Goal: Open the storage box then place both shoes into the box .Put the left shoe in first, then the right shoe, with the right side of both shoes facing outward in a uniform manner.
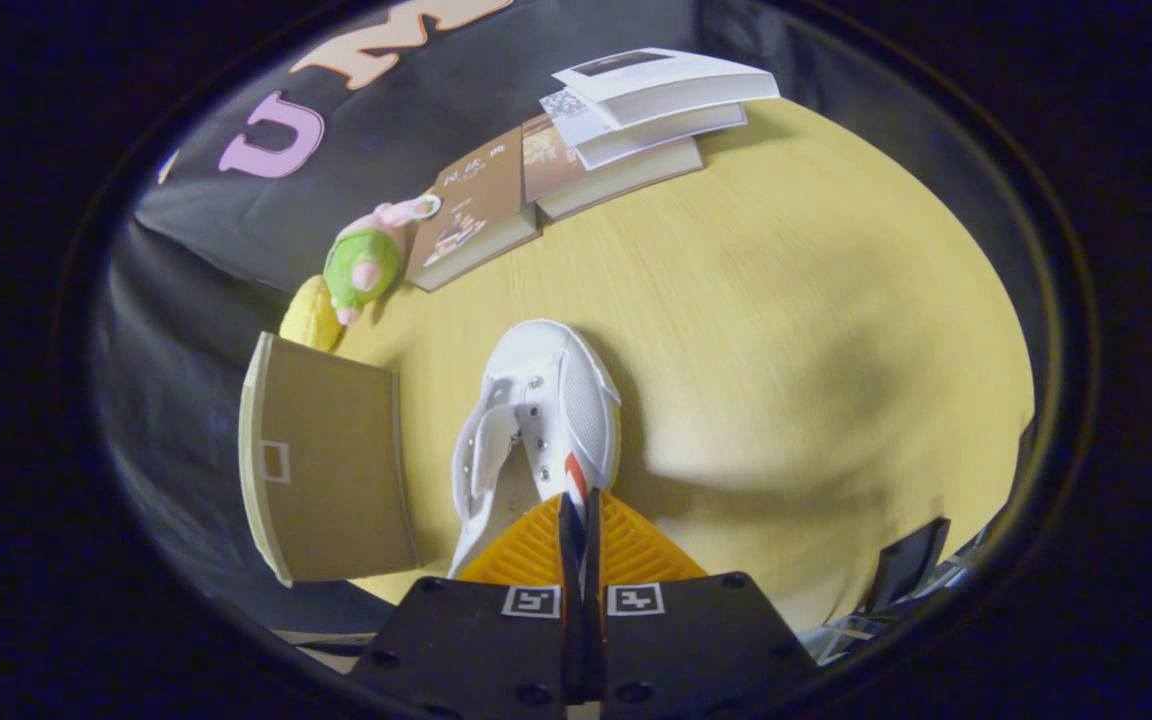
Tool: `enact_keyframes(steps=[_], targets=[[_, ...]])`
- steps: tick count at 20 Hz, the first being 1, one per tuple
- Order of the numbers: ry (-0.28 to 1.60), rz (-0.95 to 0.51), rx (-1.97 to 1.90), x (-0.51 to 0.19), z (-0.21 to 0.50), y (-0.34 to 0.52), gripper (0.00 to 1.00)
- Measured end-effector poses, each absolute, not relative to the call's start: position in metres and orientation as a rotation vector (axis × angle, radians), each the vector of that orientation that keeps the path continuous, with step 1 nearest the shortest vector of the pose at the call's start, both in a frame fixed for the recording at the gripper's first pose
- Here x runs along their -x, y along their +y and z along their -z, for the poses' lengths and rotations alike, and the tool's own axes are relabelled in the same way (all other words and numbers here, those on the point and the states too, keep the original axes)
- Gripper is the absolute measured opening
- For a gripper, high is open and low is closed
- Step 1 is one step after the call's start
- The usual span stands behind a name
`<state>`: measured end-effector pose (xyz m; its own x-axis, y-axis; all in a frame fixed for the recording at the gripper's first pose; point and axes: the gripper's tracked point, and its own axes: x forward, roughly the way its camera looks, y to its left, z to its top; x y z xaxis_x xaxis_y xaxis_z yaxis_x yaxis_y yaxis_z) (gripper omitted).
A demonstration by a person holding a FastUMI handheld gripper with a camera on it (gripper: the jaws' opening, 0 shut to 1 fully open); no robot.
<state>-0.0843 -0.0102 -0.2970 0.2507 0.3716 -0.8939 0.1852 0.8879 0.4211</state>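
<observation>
A white lace-up shoe with a red and blue stripe on its side hangs just ahead of the fingers, toe pointing away from me. My gripper is shut on the shoe's side wall near the opening, the striped edge pinched between the two fingers. The shoe's shadow falls on the yellow table to the right, so the shoe seems lifted off it. A brown cardboard storage box stands to the left of the shoe at the table's edge, showing a flat panel with a small square mark.
Beyond the shoe lie several stacked books and a brown book. A green and pink plush toy and a yellow object sit behind the box. A dark object stands at the table's right near edge.
</observation>
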Motion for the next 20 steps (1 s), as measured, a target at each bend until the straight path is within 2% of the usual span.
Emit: enact_keyframes(steps=[20], targets=[[1.140,-0.365,-0.642,0.057,0.151,0.134,0.03]])
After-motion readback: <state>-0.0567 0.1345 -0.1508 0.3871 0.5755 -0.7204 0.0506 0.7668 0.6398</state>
